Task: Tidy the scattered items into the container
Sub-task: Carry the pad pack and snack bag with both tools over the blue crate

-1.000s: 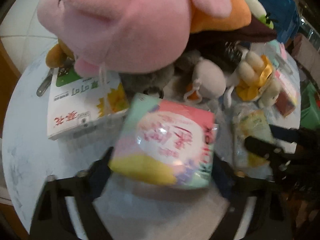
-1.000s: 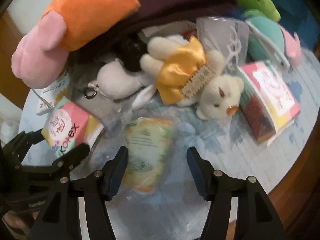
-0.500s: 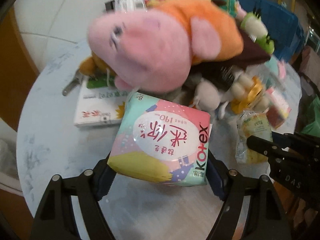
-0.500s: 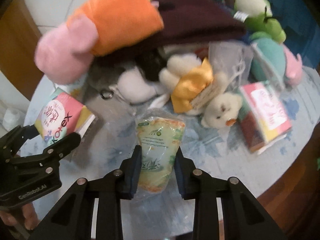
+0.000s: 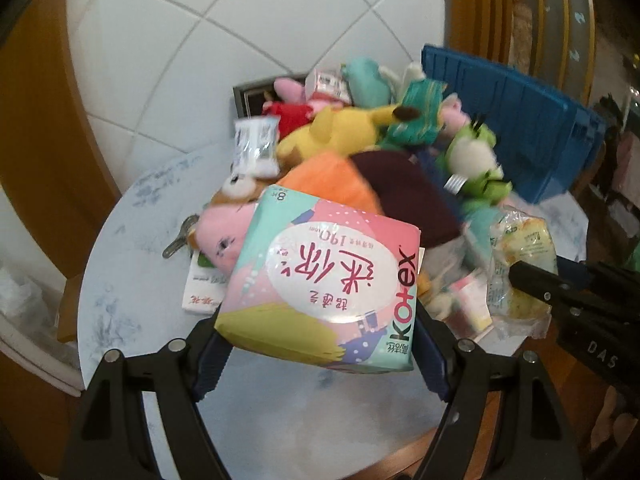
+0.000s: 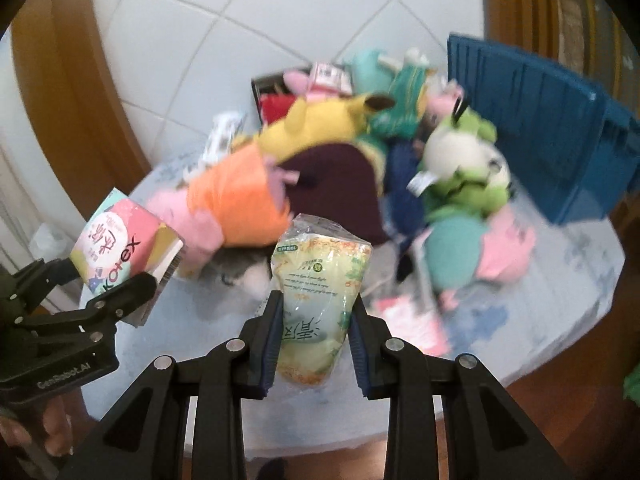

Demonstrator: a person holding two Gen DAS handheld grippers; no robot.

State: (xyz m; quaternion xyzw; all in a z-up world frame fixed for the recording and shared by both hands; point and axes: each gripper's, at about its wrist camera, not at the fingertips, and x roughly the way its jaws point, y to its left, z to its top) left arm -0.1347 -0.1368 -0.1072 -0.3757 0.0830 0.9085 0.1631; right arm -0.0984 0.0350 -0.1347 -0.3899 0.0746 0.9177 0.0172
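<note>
My left gripper is shut on a pink, teal and yellow Kotex pack, held up above the round pale table. My right gripper is shut on a yellow-green clear pouch, also lifted off the table. Each gripper shows in the other's view: the pack at the left, the pouch at the right. A blue plastic crate stands at the table's far right, beyond the toy pile.
A heap of plush toys fills the table's middle: a pink and orange pig, a yellow one, a green frog, a teal and pink one. A white box and a key lie at the left.
Both grippers rose away from the table. The right one shut on the pouch and lifted it; the left one carried the Kotex pack up. The crate came into fuller view.
</note>
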